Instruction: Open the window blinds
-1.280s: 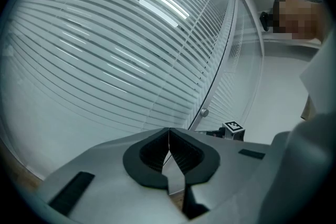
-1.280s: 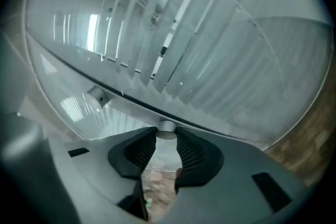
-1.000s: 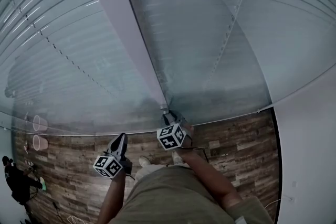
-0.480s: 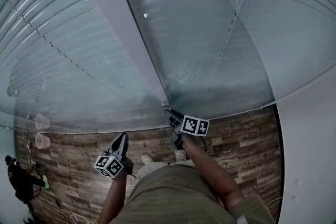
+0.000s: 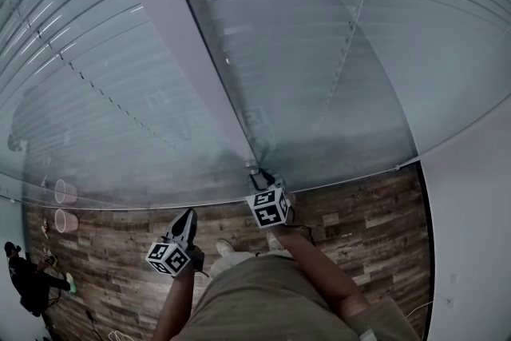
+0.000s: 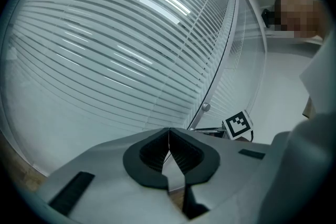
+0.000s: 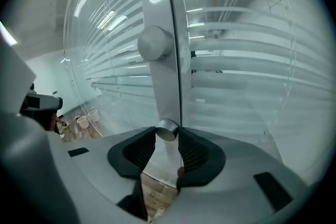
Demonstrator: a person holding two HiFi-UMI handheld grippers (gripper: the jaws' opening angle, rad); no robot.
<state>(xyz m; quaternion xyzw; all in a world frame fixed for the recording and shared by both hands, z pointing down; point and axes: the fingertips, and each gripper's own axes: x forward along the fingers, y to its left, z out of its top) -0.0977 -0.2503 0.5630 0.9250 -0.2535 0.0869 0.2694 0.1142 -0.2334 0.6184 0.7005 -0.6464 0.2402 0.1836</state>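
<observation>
Two panes of white slatted blinds [image 5: 319,52] sit behind glass, split by a grey upright post [image 5: 184,60]. At the foot of that post is a small silver knob [image 7: 167,130]; a second, larger knob [image 7: 155,43] sits higher up. My right gripper [image 7: 167,136] has just been closing and is shut on the lower knob, whose sides touch both pads. In the head view the right gripper [image 5: 255,176] reaches the post's base. My left gripper [image 5: 185,221] hangs lower left, away from the blinds, shut with nothing in it; its tips [image 6: 169,136] meet.
The wood plank floor [image 5: 359,212] lies below the window. Two pale cups [image 5: 61,204] stand at the far left by the glass. A person [image 5: 28,283] crouches at the lower left. A white wall [image 5: 471,220] bounds the right.
The right gripper's marker cube rolled to the right half a second ago and has since rolled back to its former pose at the post's base. The left gripper has stayed put.
</observation>
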